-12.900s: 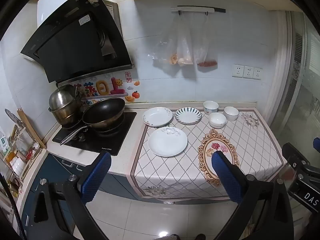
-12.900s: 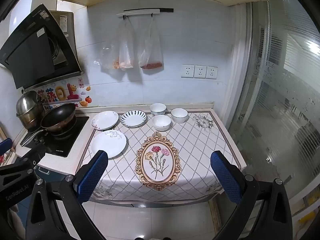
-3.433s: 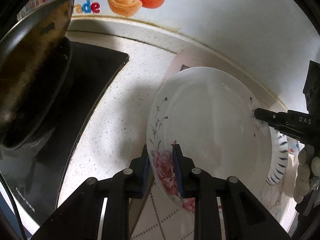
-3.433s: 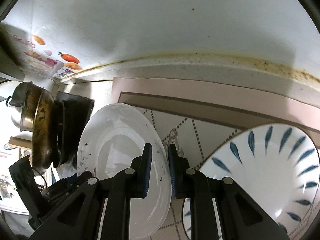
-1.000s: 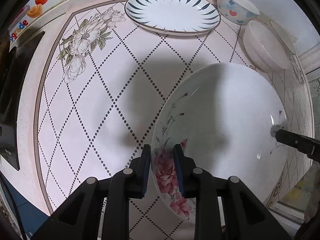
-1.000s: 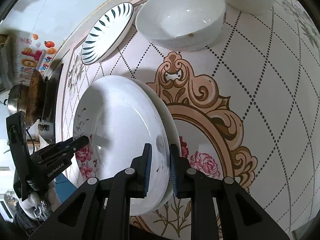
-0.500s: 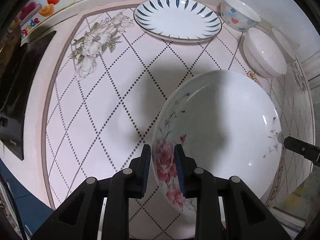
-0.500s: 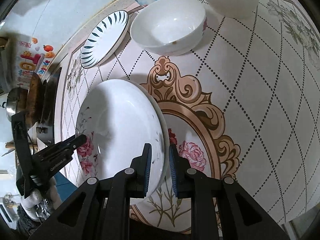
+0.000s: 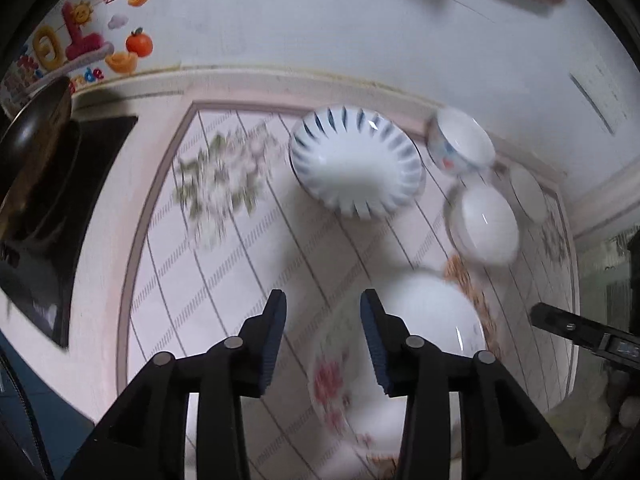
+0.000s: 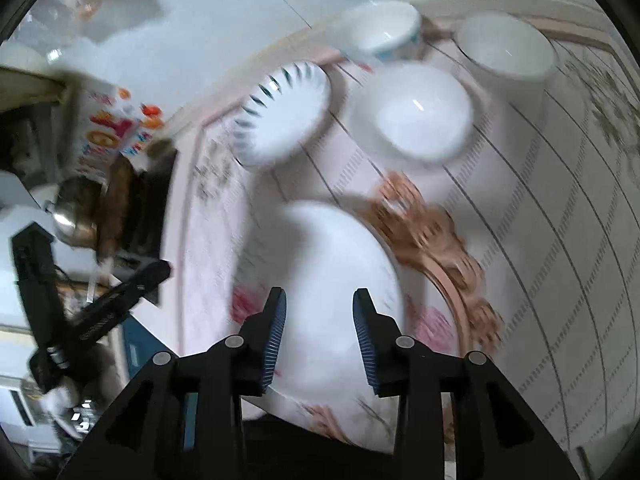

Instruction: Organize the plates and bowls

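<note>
A white plate with pink flowers (image 9: 416, 344) lies on the tablecloth, stacked on another white plate; it also shows in the right wrist view (image 10: 324, 280). My left gripper (image 9: 323, 320) is open and empty above its left rim. My right gripper (image 10: 318, 314) is open and empty above its near side. A blue-striped plate (image 9: 354, 164) (image 10: 284, 110) lies farther back. Three bowls stand near it: a white one (image 9: 486, 224) (image 10: 420, 114), one with coloured dots (image 9: 460, 144) (image 10: 380, 30), and a dark-rimmed one (image 9: 528, 188) (image 10: 506, 46).
A black cooktop (image 9: 44, 208) with a wok (image 9: 34, 120) is at the left. A metal pot (image 10: 76, 204) stands by it. The tiled wall (image 9: 320, 32) runs behind the dishes. The patterned tablecloth (image 10: 560, 240) stretches to the right.
Both grippers have opened and let go of the flowered plate, which now lies on the other plate. Both have pulled back and tilted up; the views are motion-blurred.
</note>
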Tool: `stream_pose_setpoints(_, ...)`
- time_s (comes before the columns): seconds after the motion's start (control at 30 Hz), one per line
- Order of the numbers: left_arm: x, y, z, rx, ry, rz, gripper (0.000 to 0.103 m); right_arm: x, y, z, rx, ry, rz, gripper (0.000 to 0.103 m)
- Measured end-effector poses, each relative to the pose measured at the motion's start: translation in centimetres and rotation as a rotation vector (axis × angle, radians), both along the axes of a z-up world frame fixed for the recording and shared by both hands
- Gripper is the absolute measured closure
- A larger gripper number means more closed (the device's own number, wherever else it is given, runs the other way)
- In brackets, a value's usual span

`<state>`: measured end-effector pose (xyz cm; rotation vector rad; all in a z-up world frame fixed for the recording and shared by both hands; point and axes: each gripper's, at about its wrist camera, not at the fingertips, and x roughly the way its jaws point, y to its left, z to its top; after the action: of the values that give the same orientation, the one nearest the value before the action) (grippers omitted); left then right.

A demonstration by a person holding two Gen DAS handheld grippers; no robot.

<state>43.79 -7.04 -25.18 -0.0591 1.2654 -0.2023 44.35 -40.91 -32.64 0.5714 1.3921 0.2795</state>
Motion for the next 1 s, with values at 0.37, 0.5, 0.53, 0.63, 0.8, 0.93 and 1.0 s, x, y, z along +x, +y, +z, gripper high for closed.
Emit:
stream_pose_setpoints(0.37, 14.4, 0.3, -6.1, 0.011, 0.100, -0.040, 0.067, 14.8, 2.6, -3.3, -0.048, 0.043, -0.095, 0.055)
stream_pose_setpoints(0.5, 17.2, -0.3, -8.6, 0.004, 0.149, -0.066, 0.067, 18.1, 2.7, -6.4, -0.046, 0.086, -0.123, 0.055)
stream_pose_setpoints(0.53, 17.7, -0.5, -9.2, 0.005, 0.160, -0.072, 0.067, 18.8, 2.6, -7.2, -0.053, 0.101, -0.133, 0.055)
stream_pose_setpoints(0.63, 18.7, -0.9, -10.9, -0.009, 0.202, -0.093, 0.067, 20.4, 2.2, -9.0, -0.075, 0.127, -0.143, 0.055)
stream_pose_setpoints(0.8, 19.5, -1.2, -12.8, -0.025, 0.242, -0.092, 0.067, 21.9, 1.6, -10.9, -0.096, 0.154, -0.136, 0.055)
stream_pose_setpoints(0.93, 19.7, -1.5, -13.6, -0.038, 0.260, -0.086, 0.067, 22.6, 1.6, -11.9, -0.113, 0.162, -0.116, 0.057)
stream_pose_setpoints(1.0, 19.8, -1.6, -14.0, -0.035, 0.266, -0.082, 0.067, 22.8, 1.7, -11.9, -0.121, 0.158, -0.106, 0.057)
